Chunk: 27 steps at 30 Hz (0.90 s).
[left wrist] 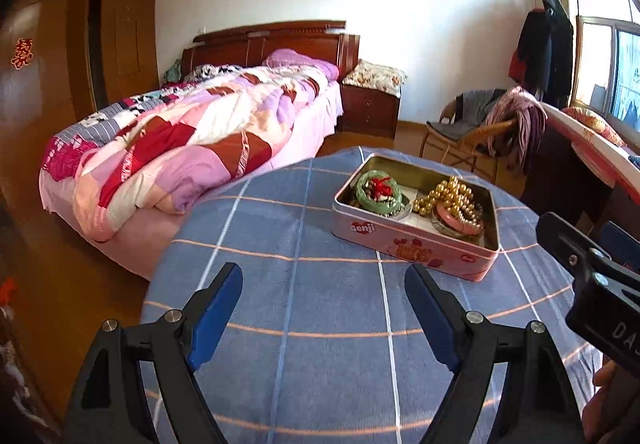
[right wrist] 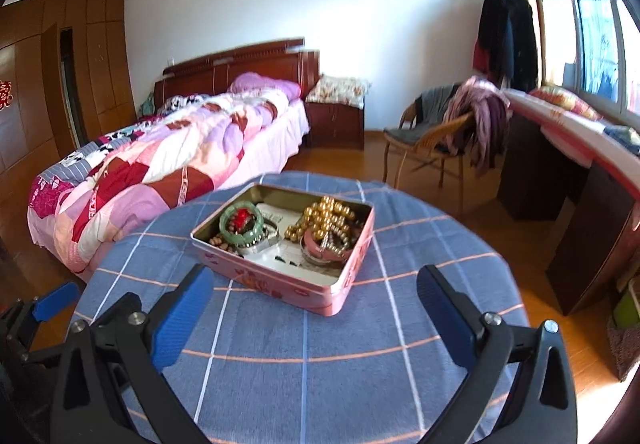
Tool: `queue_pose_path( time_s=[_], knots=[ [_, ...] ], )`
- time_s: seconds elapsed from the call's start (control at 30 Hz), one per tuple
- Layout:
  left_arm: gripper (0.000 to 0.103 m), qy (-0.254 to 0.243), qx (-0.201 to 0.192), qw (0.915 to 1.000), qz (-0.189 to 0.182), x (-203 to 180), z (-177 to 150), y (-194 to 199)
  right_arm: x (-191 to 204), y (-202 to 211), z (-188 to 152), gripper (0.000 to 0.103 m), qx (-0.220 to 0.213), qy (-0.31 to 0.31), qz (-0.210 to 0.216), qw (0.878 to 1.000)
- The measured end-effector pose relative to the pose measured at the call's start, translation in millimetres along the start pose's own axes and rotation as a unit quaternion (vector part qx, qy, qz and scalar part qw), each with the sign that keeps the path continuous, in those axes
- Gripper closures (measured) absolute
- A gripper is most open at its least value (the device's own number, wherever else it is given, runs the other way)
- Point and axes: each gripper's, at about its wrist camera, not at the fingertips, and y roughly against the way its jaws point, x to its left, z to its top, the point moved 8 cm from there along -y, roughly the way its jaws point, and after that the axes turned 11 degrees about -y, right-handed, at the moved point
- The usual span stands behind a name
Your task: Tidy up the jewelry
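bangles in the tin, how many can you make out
2 clear ones: a green bangle at the tin's left end and a pink bangle at its right end under the gold beads. More may be hidden in the piles.

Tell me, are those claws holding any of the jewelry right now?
No. The left claw and the right claw are both open with nothing between them; the jewelry sits in the pink tin on the table.
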Motion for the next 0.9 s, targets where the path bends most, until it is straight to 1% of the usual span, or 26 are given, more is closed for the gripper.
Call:
queue_pose_path(
  time_s=[0.2,0.4,0.5,0.67,0.9],
  knots=[
    [0.02,0.002,-0.033,0.9993,0.014,5,9,39,9,35,8,0.0,-0.04,0.007,0.012,0.999],
    [0.017,0.005,-0.068,0.9976,0.013,7,21,75,20,66,19,0.0,-0.082,0.02,0.017,0.996],
    [0.016,0.003,-0.086,0.9962,0.018,8,26,89,23,78,25,0.0,-0.096,0.019,0.024,0.995],
    [0.015,0.012,-0.104,0.9944,0.017,13,32,106,25,90,31,0.0,-0.114,0.013,0.028,0.993],
    [0.015,0.004,-0.112,0.9934,0.024,14,33,109,25,93,31,0.0,-0.12,0.01,0.03,0.992]
  ],
)
